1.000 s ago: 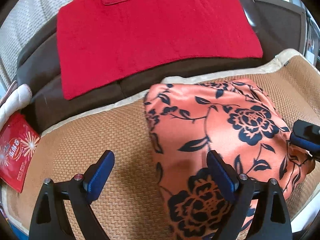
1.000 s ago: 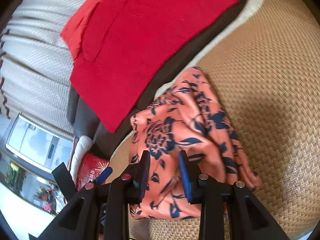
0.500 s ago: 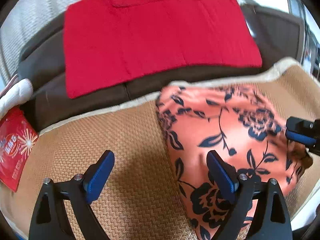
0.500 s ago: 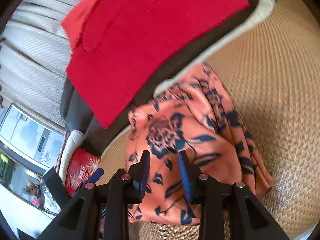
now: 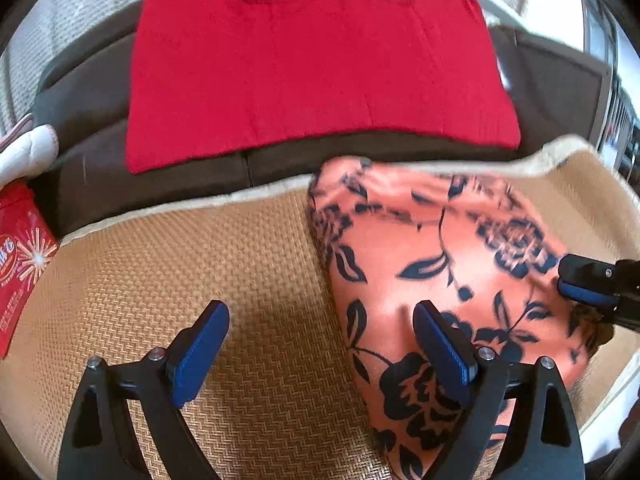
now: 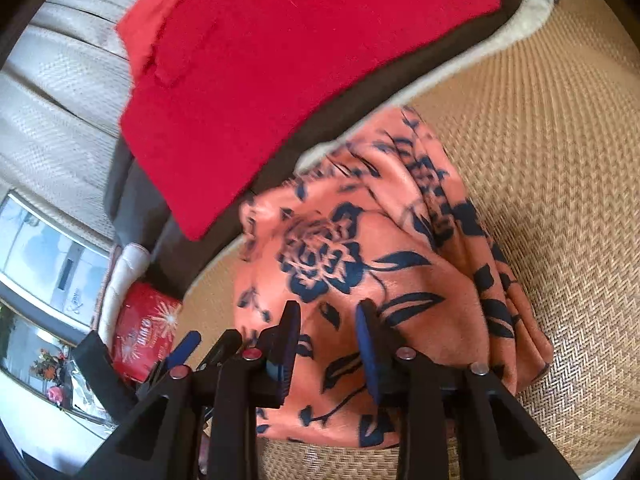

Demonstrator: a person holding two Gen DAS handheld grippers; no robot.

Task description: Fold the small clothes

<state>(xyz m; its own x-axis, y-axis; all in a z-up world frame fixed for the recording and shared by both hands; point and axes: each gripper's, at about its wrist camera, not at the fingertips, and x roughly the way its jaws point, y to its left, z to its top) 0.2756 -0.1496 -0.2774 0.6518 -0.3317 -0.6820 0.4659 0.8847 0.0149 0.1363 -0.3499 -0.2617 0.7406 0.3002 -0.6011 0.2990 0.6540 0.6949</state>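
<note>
An orange garment with dark blue flowers (image 5: 448, 264) lies bunched on the woven mat (image 5: 208, 264); it also shows in the right wrist view (image 6: 360, 264). My left gripper (image 5: 320, 344) is open wide, its right finger over the garment's left part, its left finger over bare mat. My right gripper (image 6: 328, 340) hovers over the garment's near part with jaws partly open and nothing between them. Its fingertips (image 5: 588, 284) show at the right edge of the left wrist view.
A flat red cloth (image 5: 312, 64) lies on the dark brown sofa seat (image 5: 88, 92) behind the mat; it also shows in the right wrist view (image 6: 280, 48). A red printed packet (image 5: 20, 268) lies at the left, also visible in the right wrist view (image 6: 144, 332). Cream upholstery (image 6: 56, 120) is behind.
The view from both grippers has shifted: the garment sits further right in the left wrist view. The right gripper has moved along the garment. Both jaw openings look unchanged.
</note>
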